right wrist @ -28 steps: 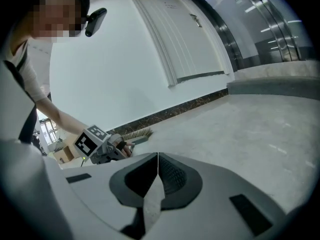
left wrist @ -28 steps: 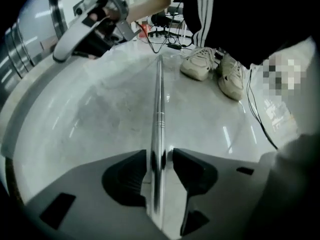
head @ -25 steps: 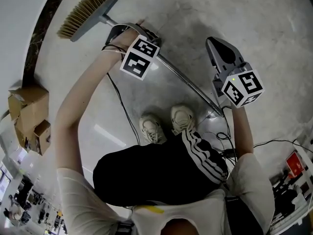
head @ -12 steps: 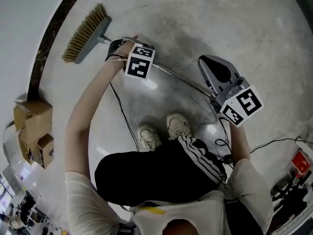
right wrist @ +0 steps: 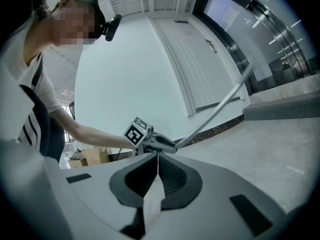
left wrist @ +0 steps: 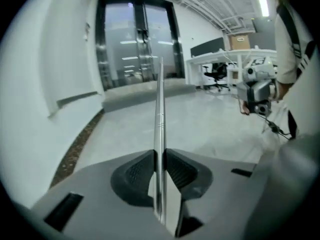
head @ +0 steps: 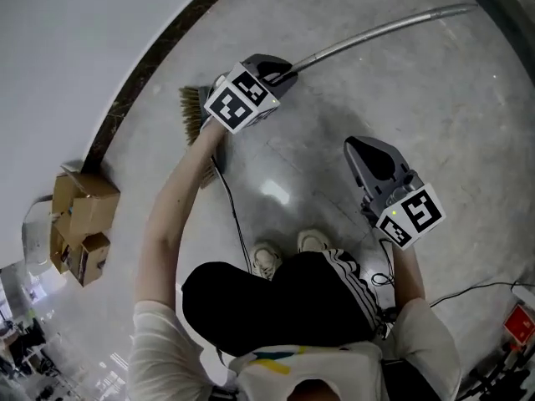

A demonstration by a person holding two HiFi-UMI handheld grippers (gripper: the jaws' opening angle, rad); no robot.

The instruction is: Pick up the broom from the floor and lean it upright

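Grips tan-bristled broom with silver metal pole (head: 376,33) in left gripper (head: 288,67), jaws just closed onto the pole. Slants pole upward, bristle end low near white wall (head: 75,40). Shows right gripper (head: 355,147) apart from broom, jaws together, nothing between

Left gripper (head: 284,68), right gripper (head: 355,147) grey; black-white marker cubes (head: 238,100); black cable (head: 236,220). White shirt (head: 418,332), black white-striped bottoms (head: 284,303), pale trainers (head: 267,259).

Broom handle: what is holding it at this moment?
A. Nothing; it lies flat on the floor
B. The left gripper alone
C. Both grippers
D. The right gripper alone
B: the fingers of the left gripper, which have just been closing, press on the broom handle from both sides, while the right gripper, its fingers together and empty, is apart from it.
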